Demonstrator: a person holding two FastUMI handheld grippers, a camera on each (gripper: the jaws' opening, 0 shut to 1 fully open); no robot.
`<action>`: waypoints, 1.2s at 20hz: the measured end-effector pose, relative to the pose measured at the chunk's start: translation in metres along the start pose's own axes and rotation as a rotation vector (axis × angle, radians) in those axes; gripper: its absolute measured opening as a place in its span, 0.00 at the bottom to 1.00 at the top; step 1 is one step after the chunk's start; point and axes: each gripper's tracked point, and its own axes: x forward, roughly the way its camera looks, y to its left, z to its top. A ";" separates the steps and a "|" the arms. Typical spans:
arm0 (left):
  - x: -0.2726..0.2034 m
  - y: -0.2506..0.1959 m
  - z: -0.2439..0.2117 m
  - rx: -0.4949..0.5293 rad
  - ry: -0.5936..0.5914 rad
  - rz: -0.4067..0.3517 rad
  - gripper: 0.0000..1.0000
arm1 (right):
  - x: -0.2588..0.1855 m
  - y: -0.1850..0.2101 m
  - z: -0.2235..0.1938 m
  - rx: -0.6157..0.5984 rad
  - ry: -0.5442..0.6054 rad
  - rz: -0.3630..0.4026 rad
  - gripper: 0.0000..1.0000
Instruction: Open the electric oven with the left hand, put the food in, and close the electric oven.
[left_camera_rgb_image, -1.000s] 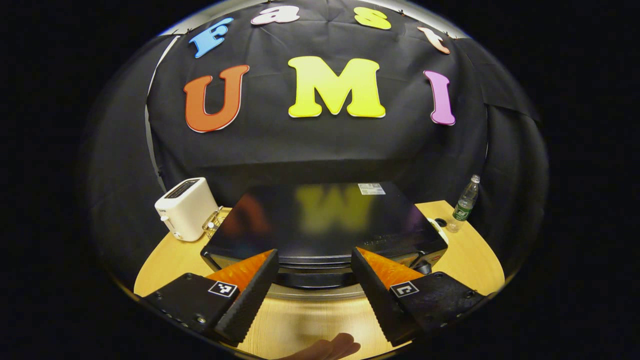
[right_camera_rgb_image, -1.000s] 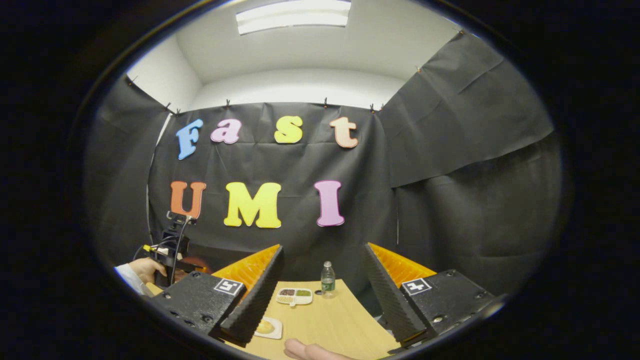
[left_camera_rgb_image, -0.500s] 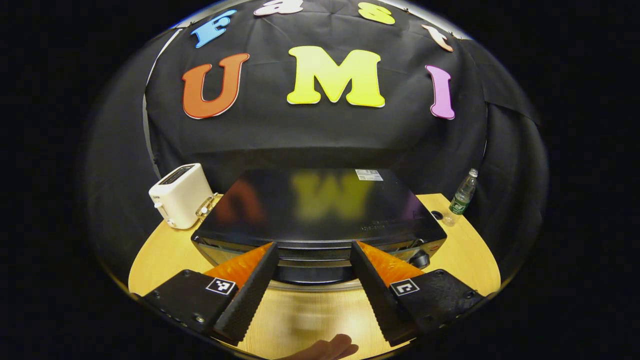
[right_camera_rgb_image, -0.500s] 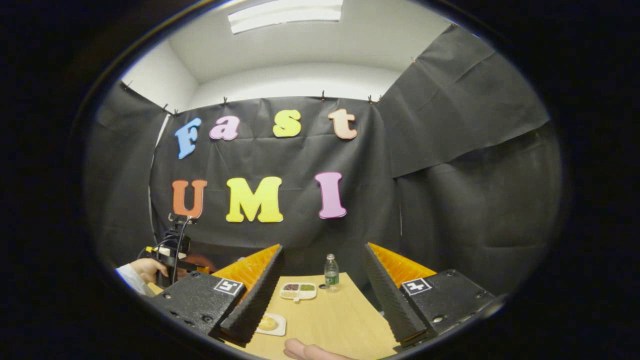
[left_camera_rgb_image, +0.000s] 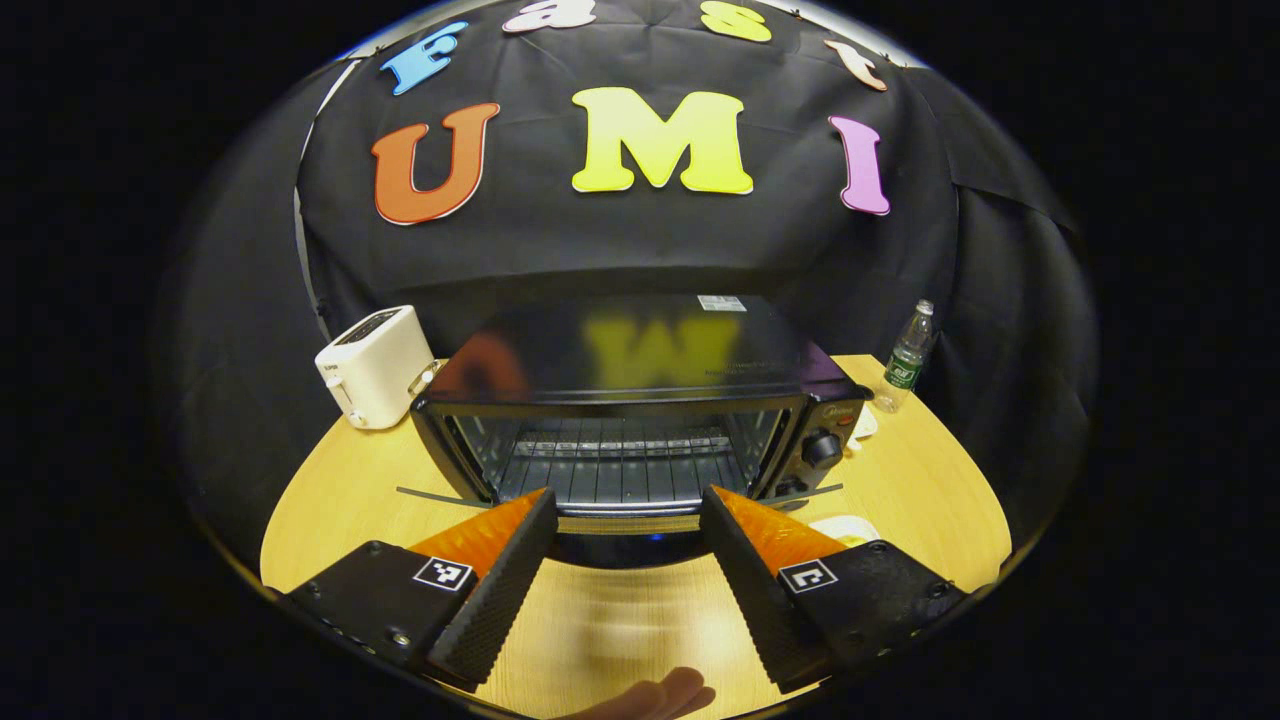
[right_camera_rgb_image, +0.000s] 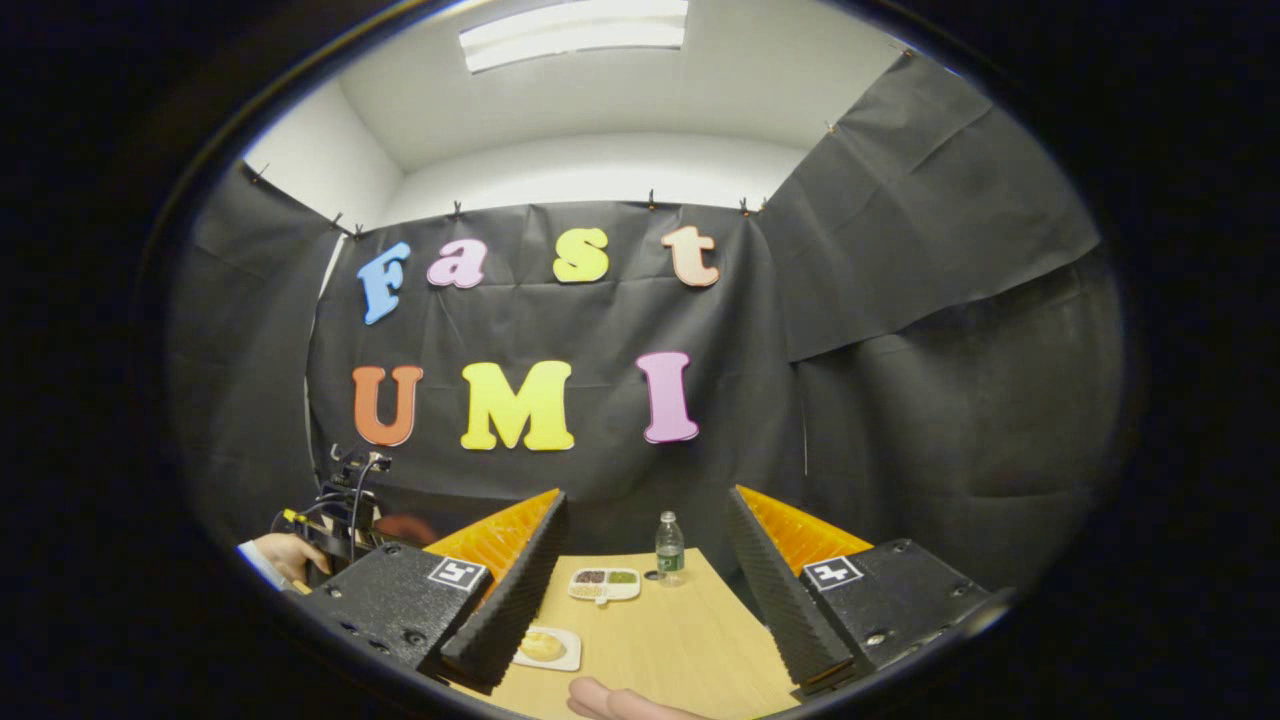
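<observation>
Left gripper view shows the oven (left_camera_rgb_image: 640, 400) open, left gripper (left_camera_rgb_image: 625, 545) jaws apart at its lowered door; right gripper (right_camera_rgb_image: 645, 575) jaws apart above the food (right_camera_rgb_image: 541, 646), ready to load.

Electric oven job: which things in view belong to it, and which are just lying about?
Part of the job:
- electric oven, door down, wire rack showing
- left gripper, fingers apart at the door's edge
- right gripper, open
- food on the small plate

Lying about:
- toaster
- water bottle
- divided dish
</observation>
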 end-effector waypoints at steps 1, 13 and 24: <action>-0.004 0.000 -0.007 0.000 0.001 0.000 0.96 | -0.001 0.002 0.001 -0.003 0.000 0.003 0.97; -0.021 -0.006 -0.101 -0.035 -0.006 0.014 0.94 | -0.014 0.013 0.007 -0.012 -0.012 -0.003 1.00; -0.006 -0.006 -0.149 -0.041 -0.019 0.001 0.94 | -0.018 0.025 0.011 -0.039 -0.012 -0.003 0.97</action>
